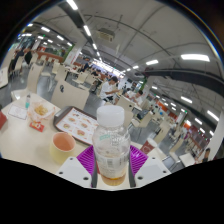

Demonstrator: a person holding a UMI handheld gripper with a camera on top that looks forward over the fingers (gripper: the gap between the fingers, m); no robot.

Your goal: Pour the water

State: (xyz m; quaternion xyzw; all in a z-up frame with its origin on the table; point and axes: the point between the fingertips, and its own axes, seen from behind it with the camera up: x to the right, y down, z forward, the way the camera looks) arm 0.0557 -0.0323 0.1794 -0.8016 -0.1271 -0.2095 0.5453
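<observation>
A clear plastic bottle with a white cap and a white label stands upright between my fingers, with a little amber liquid at its bottom. My gripper is shut on the bottle, the purple pads pressing on both of its sides. An orange cup stands on the white table just to the left of the bottle, its mouth open upward.
A tray with food items lies beyond the cup. A box with food stands further left. Behind is a large canteen hall with rows of tables and seated people.
</observation>
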